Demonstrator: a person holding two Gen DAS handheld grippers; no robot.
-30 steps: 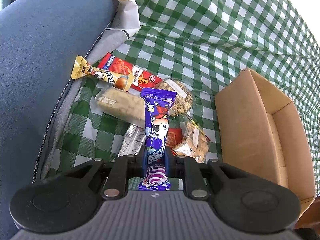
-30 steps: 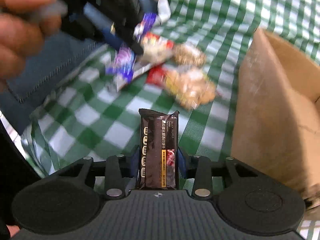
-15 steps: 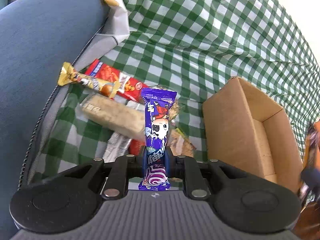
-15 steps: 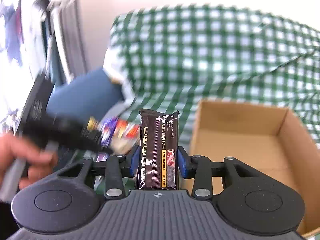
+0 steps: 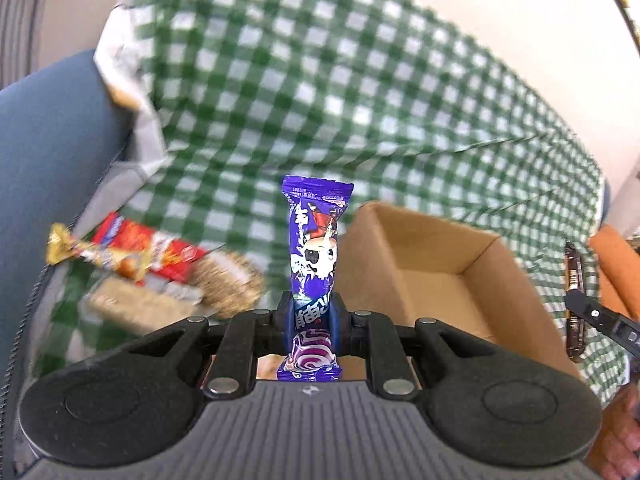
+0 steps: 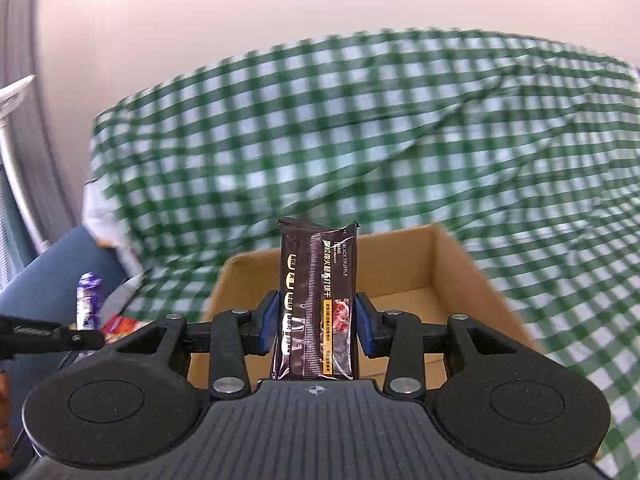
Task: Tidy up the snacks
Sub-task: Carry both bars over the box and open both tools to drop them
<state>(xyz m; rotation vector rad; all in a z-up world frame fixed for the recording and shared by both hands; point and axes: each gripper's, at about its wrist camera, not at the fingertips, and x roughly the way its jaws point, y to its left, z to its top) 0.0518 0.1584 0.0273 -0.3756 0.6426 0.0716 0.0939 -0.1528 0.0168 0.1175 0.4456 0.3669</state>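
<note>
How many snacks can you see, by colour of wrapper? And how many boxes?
Purple snack, held in the left gripper: 1
Dark brown snack, held in the right gripper: 1
Gold snack: 1
Red snack: 1
Clear-wrapped snacks, blurred: at least 2
Cardboard box: 1
Total: at least 6 snacks, 1 box

1. The cardboard box (image 5: pixel 440 276) sat on the checked cloth (image 5: pixel 320 100).
2. Left of the box, a pile of snack packets (image 5: pixel 160 272) lay on the cloth.
3. Farther left of the box was a cushion (image 5: pixel 48 152).
4. The cloth rose behind the box.
</note>
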